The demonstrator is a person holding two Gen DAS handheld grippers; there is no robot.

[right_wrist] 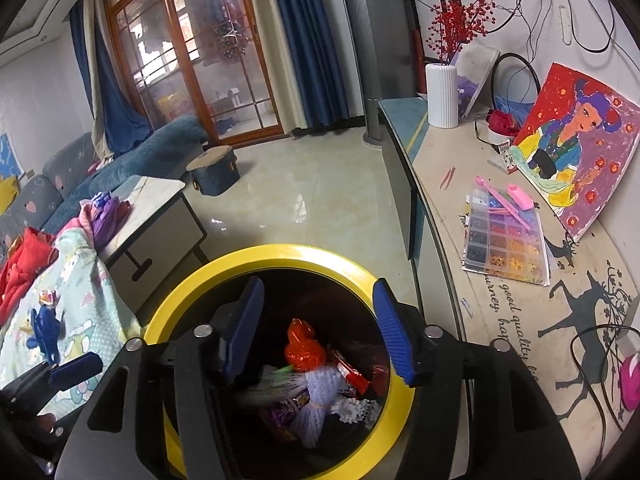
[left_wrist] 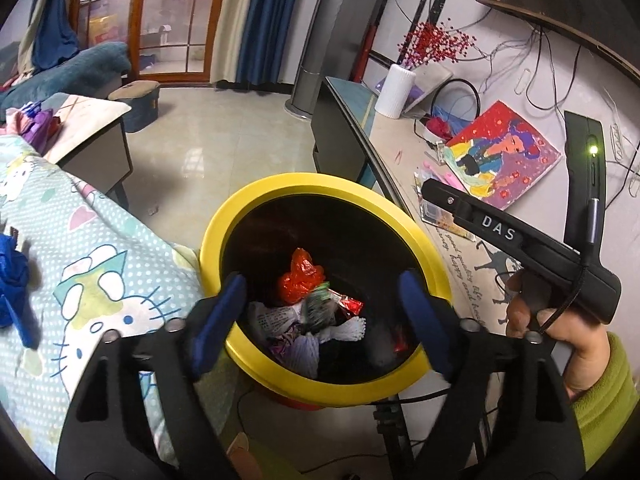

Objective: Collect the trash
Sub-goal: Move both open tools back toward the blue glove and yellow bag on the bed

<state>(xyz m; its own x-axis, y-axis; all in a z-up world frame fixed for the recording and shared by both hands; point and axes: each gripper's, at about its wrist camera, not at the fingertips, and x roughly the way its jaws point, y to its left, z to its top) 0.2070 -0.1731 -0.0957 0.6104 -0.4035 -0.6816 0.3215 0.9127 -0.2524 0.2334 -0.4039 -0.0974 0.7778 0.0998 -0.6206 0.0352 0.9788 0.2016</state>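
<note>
Left wrist view: your left tool (left_wrist: 320,320) hangs over the mouth of the yellow-rimmed bin (left_wrist: 256,216), jaws spread wide, nothing between the blue pads (left_wrist: 218,322). Your right tool (right_wrist: 316,332) is likewise above the bin, jaws well apart, though less wide than the left, and empty.

Trash location: the collected pieces lie at the bottom of the bin. An orange plastic bag (left_wrist: 300,276) sits toward the far side of the bin floor; a white foam net sleeve (right_wrist: 320,396) lies nearer you, with a red wrapper (left_wrist: 350,304) just beside it and crumpled paper (left_wrist: 272,318) on the bed side of the bin.

Handling judgement: all of it looks light and soft. The bag is thin, slippery film that will crumple; take it by a bunched fold, not a flat face. The foam sleeve is springy and compressible; pinch it across the middle. Wrappers are slick and flat; grip an edge or a crease. None looks fragile.

Remaining candidates: a blue crumpled item (left_wrist: 12,280) lies on the patterned bedcover (left_wrist: 100,248), to the bed side of the bin. Whether it is trash cannot be told. On the surface (right_wrist: 440,208) to the other side of the bin, a bead organiser (right_wrist: 506,246) and a painting (right_wrist: 576,148) look like belongings, not rubbish.
</note>
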